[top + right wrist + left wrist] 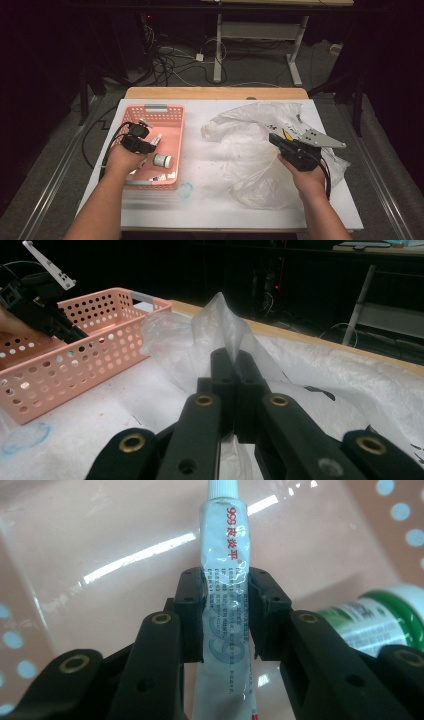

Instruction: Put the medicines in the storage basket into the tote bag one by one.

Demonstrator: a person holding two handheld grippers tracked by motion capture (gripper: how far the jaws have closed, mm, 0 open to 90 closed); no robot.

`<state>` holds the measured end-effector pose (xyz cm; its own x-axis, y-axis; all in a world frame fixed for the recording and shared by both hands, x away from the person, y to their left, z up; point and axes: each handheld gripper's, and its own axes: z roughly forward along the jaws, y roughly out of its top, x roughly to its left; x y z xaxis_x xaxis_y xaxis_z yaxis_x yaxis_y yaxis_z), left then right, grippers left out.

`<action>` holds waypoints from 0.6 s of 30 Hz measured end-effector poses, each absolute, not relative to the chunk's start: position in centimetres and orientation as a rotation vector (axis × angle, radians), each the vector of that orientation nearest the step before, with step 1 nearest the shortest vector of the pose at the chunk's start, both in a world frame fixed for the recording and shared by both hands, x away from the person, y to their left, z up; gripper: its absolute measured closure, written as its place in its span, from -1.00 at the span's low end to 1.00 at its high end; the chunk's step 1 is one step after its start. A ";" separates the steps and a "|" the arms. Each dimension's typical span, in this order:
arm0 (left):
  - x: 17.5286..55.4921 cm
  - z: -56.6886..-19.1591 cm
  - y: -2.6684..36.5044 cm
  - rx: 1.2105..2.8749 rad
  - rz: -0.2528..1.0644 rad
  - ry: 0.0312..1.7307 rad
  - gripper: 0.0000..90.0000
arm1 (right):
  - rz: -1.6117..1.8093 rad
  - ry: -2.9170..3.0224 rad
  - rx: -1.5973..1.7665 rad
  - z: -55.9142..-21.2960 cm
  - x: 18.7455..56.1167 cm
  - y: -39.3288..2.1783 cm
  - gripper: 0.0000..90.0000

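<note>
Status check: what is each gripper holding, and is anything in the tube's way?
Left gripper shut on ointment tube, over pink basket. Right gripper pinching plastic bag. Green-and-white bottle beside the tube, apart.

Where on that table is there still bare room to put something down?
Bare strips: between the basket and the plastic bag, and along the near table edge. Inside the basket it is crowded: a tube held by the left tongs, plus a bottle.
</note>
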<state>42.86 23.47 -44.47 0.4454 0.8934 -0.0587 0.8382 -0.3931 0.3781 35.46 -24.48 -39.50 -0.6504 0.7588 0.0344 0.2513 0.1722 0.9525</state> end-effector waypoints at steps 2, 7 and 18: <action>42.6 -44.2 23.7 2.335 0.233 1.475 0.52 | 1.486 2.003 0.950 -39.5 35.4 -24.5 1.00; 41.8 -43.2 24.3 2.278 0.251 1.453 0.52 | 1.487 2.002 0.949 -39.4 35.4 -24.5 1.00; 40.6 -43.1 24.9 2.190 0.273 1.410 0.52 | 1.482 2.012 0.943 -39.6 35.3 -24.1 1.00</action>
<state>40.64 24.88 -43.05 0.4389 0.8922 -0.1065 0.7881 -0.3253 0.5225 35.34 -24.09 -39.63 -0.6555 0.7546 0.0293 0.2519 0.1820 0.9505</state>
